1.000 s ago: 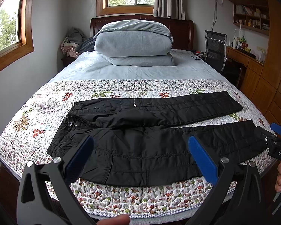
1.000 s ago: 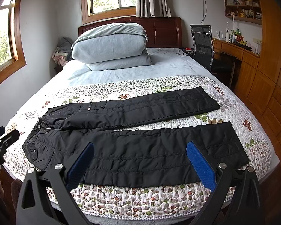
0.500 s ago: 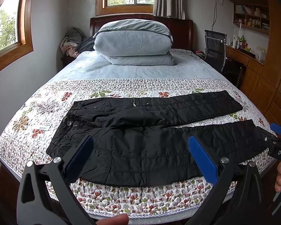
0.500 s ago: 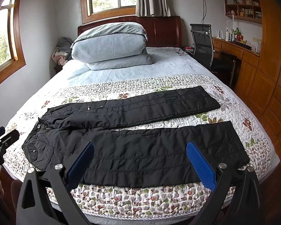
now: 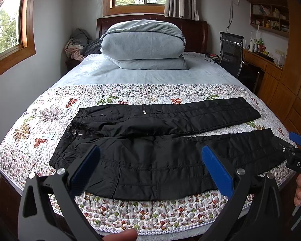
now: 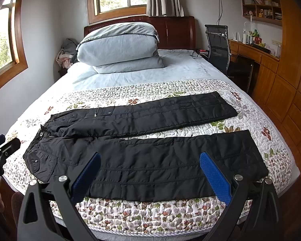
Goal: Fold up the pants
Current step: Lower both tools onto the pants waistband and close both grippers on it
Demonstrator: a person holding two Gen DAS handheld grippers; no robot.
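Black padded pants (image 5: 158, 140) lie flat on the floral quilt, waist to the left, both legs spread apart toward the right; they also show in the right wrist view (image 6: 142, 152). My left gripper (image 5: 150, 158) is open and empty, hovering above the near leg close to the bed's front edge. My right gripper (image 6: 149, 165) is open and empty too, above the near leg further right. The right gripper's tip shows at the right of the left wrist view (image 5: 297, 150); the left gripper's tip shows at the left of the right wrist view (image 6: 2, 148).
The floral quilt (image 5: 50, 116) covers the near half of the bed. A folded blue duvet (image 5: 142, 44) lies at the headboard. A black chair (image 5: 230, 54) and a wooden desk (image 5: 264, 64) stand to the right. A small card (image 5: 48, 135) lies left of the waistband.
Both grippers have drifted very slightly; the pants have not moved and both grippers stay open.
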